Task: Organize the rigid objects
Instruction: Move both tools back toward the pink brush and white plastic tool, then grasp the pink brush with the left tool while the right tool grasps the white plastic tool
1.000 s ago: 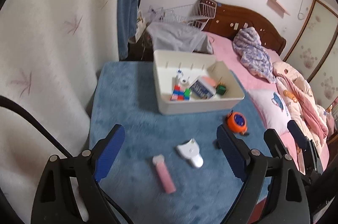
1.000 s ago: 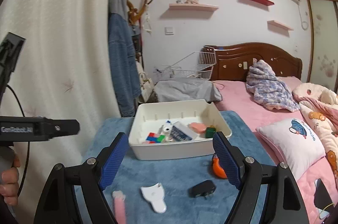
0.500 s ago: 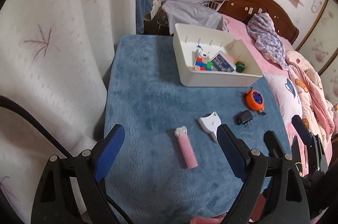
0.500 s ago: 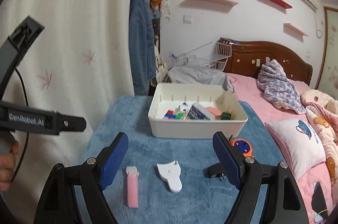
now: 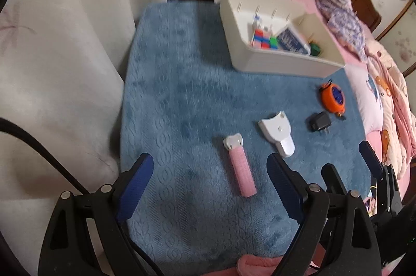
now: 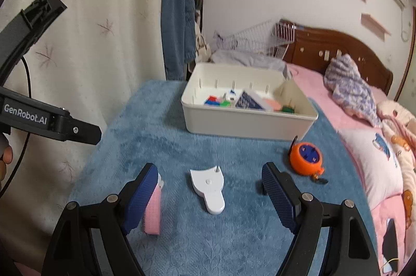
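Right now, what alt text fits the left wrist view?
The open left gripper hovers over a blue mat, above a pink stick. Beyond lie a white tool, black plug, orange tape measure and part-filled white bin.

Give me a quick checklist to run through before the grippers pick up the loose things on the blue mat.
1. Left gripper open, nothing between the pads: ok.
2. Right gripper open, nothing gripped: ok.
3. Pink tube lying flat between the left gripper's fingers, not yet touched: ok.
4. White flat tool centred ahead of the right gripper, apart from the tube: ok.
5. White bin has bare floor along its left side: ok.
6. Black plug adapter and orange tape measure lie apart: ok.
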### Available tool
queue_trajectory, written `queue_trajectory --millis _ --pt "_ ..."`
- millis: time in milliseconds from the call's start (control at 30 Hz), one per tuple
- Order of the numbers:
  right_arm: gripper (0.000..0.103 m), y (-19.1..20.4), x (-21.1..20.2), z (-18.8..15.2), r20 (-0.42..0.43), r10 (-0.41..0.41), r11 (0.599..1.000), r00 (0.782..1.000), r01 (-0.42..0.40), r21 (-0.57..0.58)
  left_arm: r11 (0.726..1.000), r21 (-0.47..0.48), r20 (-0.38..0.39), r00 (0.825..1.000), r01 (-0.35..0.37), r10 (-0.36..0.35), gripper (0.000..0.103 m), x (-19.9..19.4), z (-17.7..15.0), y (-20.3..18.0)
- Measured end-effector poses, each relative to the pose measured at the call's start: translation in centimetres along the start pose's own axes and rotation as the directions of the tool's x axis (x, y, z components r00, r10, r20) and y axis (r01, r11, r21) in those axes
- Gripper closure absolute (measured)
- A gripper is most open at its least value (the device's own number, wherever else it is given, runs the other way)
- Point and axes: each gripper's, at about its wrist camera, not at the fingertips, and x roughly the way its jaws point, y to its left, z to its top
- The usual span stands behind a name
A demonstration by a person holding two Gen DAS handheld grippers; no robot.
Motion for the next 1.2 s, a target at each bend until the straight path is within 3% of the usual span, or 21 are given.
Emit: queue_trajectory --millis 300,500,633,833,1033,1200 --pt "0.020 -2.5 6.1 0.1 -0.131 0.079 0.992 0.988 -0.065 0.111 0.998 -0.057 -0.192 0.981 0.002 -0.013 0.013 5.0 1.3 -0.6" --pt "0.020 -3.4 9.6 -0.5 -0.201 0.141 0.976 0.969 -0.102 0.190 0.996 -0.085 -0.315 0.949 -0.003 -0.024 0.013 8.8 1.8 -1.0" --pt "0.020 -3.3 11.3 -1.1 -0.252 0.188 0.968 0.949 -0.136 0.211 0.992 -0.122 -0.395 0.918 -0.013 -0.036 0.013 10.9 1.5 -0.9" --pt "0.020 -3.0 12.5 -1.5 -0.282 0.208 0.967 0.936 -0.153 0.205 0.986 -0.165 -0.455 0.888 -0.015 -0.062 0.014 12.9 1.0 -0.6" --pt "0.020 -2.9 13.7 -1.8 -0.321 0.197 0.973 0.927 -0.145 0.177 0.981 -0.192 -0.499 0.863 -0.022 -0.078 0.026 14.4 0.6 -0.6" --pt "0.022 -2.5 14.5 -1.9 -0.346 0.194 0.978 0.918 -0.155 0.137 0.978 -0.198 -0.518 0.854 -0.062 -0.050 0.033 15.0 0.4 -0.4"
